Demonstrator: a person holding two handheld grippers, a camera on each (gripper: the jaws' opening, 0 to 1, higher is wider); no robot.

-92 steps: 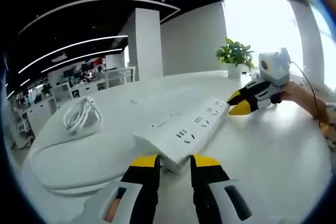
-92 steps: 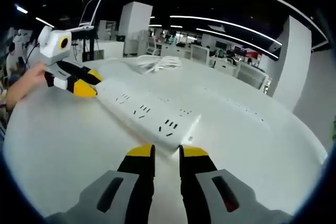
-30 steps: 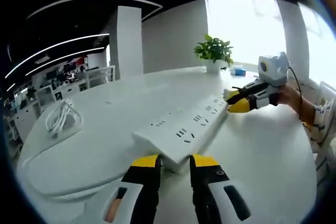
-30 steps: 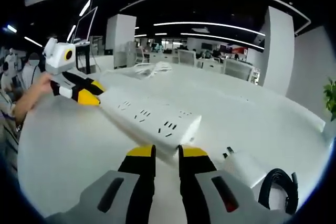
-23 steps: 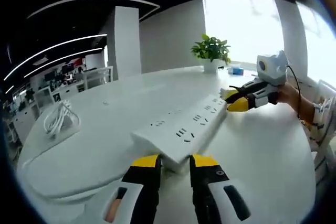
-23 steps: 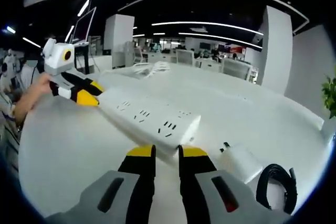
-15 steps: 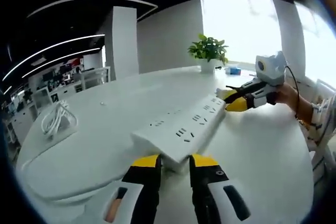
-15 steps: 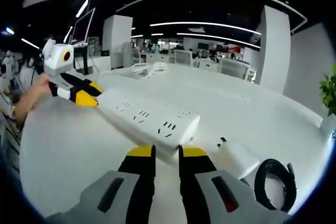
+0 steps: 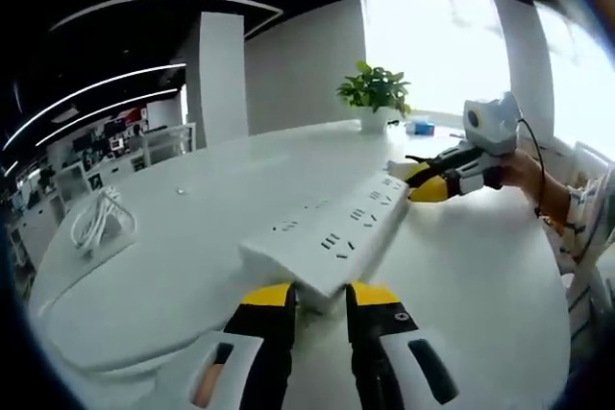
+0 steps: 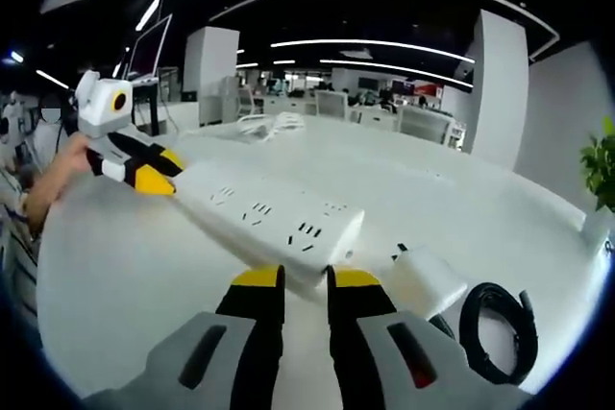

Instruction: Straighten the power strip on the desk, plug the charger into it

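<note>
A long white power strip (image 9: 332, 237) stretches over the white desk (image 9: 183, 266), held at both ends. My left gripper (image 9: 319, 300) is shut on its near end in the left gripper view. My right gripper (image 9: 423, 184) grips the far end there, with a person's hand (image 9: 527, 170) behind it. In the right gripper view my right gripper (image 10: 304, 285) is shut on the near end of the power strip (image 10: 264, 218), and the left gripper (image 10: 144, 175) clamps the far end. A white charger (image 10: 428, 280) with a coiled black cable (image 10: 495, 328) lies on the desk to the right.
A coiled white cable (image 9: 96, 223) lies on the desk's far left side, also seen as the white cable (image 10: 274, 122) at the back. A potted plant (image 9: 375, 93) stands at the desk's far edge by the window. Office desks fill the background.
Both grippers have kept hold of the strip while it swung round over the desk. The charger and black cable have come further into the right gripper view.
</note>
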